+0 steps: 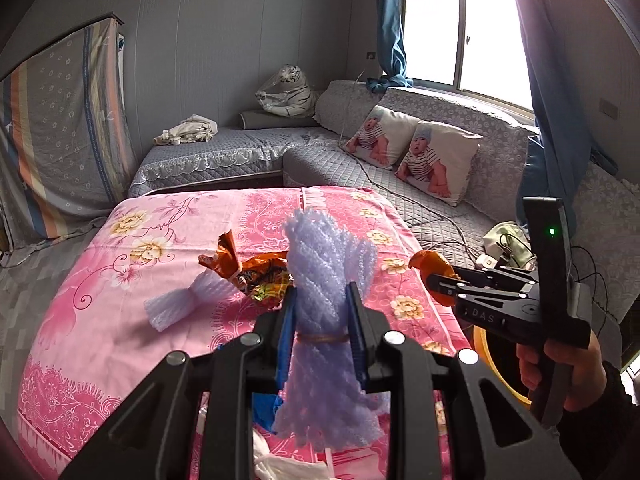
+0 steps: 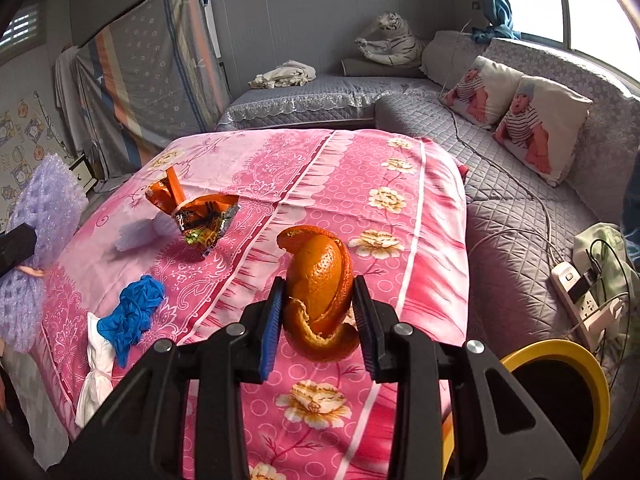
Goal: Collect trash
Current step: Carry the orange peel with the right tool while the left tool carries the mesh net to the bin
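My left gripper [image 1: 322, 300] is shut on a lilac foam net bundle [image 1: 328, 264] tied with a rubber band, held above the pink floral table cloth [image 1: 120, 288]. My right gripper [image 2: 318, 296] is shut on an orange peel [image 2: 320, 280], held above the cloth; it also shows in the left wrist view [image 1: 434, 270]. On the cloth lie an orange snack wrapper [image 2: 196, 212], a second lilac foam net [image 1: 180, 304], a blue glove [image 2: 132, 316] and white tissue [image 2: 94, 376]. A yellow-rimmed bin [image 2: 560, 392] stands at the table's right side.
A grey quilted corner sofa [image 2: 512, 208] runs behind and right of the table, with two baby-print pillows [image 2: 540, 132], a cable, and a power strip [image 2: 576, 296]. A plush tiger [image 1: 288, 92] sits in the corner. A covered mattress [image 1: 60, 128] leans at left.
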A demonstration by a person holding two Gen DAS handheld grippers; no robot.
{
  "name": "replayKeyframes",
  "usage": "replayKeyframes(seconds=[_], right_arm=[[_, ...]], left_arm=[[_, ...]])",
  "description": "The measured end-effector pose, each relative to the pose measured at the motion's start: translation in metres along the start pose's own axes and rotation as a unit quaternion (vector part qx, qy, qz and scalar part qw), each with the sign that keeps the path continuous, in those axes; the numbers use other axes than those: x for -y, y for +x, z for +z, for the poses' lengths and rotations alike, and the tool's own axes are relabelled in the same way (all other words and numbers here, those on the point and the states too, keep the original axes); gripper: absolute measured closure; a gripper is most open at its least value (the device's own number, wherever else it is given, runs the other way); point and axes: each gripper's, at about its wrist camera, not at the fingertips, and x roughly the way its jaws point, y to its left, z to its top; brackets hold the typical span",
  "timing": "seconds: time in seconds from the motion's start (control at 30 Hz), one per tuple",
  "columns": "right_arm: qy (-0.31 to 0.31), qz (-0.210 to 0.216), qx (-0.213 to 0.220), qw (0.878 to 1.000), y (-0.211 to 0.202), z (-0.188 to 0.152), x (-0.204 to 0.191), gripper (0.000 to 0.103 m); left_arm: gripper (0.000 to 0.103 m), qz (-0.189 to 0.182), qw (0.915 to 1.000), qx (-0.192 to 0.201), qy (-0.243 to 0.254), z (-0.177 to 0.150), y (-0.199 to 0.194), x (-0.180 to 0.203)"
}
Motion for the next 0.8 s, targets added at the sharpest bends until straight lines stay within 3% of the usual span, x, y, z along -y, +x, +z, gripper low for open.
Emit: replayKeyframes(seconds=[0.37, 0.8], right_arm=[[0.054, -0.054, 0.036, 0.996, -0.044, -0.006, 0.070, 0.071], [0.124, -0.113, 0.048, 0.985, -0.081, -0.037, 0.151, 0.071]], left_arm=[[0.080, -0.053, 0.9971, 0.011, 0.053, 0.012, 0.004, 0.067], [0.080, -0.116, 0.9868, 0.011, 0.113, 0.017, 0.020, 0.149]])
